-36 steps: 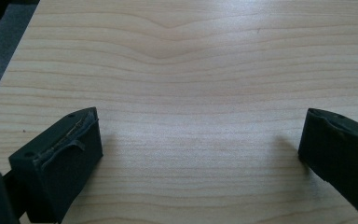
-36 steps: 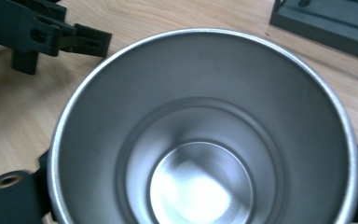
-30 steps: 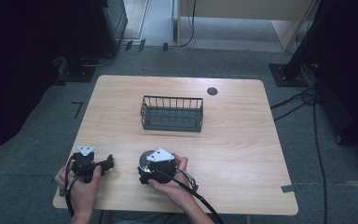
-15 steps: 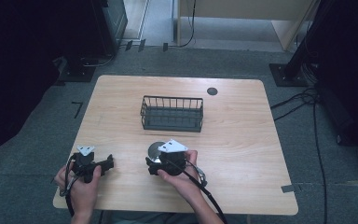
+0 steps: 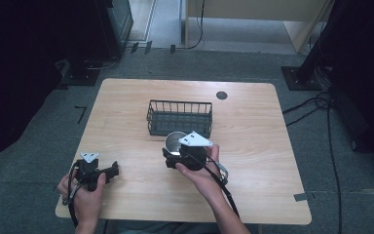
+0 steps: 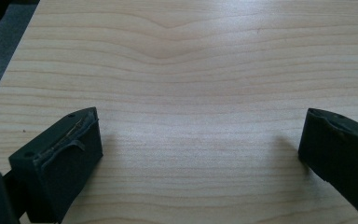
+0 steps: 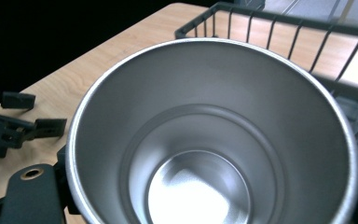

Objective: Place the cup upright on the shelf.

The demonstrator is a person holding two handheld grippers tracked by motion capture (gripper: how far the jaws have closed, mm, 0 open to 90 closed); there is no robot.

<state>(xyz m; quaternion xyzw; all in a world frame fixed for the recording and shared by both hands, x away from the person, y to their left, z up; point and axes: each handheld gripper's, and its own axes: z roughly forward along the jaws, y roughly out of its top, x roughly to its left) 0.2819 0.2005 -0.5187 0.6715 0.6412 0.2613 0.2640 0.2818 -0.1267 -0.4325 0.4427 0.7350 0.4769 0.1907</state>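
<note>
I take the black wire basket [image 5: 180,117] on the table [image 5: 126,97] as my landmark. My right gripper [image 5: 174,157] sits just in front of the basket's near wall, on my side of it, and it is clamped on a shiny steel cup [image 5: 176,141]. In the high view the cup's round mouth shows just ahead of the gripper body, right up against the basket's near wall, though I cannot tell whether cup and wire touch. In the right gripper view the cup [image 7: 214,135] sits between the jaws, mouth tipped toward the camera so I look straight down into its empty, polished inside, with the basket [image 7: 284,32] rising just behind its far rim. The grey three-cornered plate [image 5: 195,140] on top of that gripper tilts up toward the basket. My left gripper [image 5: 113,171] is well apart from the basket, off toward the table's near left corner, and the hand [image 5: 85,197] around it rests low over the wood. In the left gripper view its two black jaws stand wide apart with bare wood grain between them and nothing in the gap. That gripper [image 7: 23,123] also shows in the right gripper view, lying to the left of the cup.
</note>
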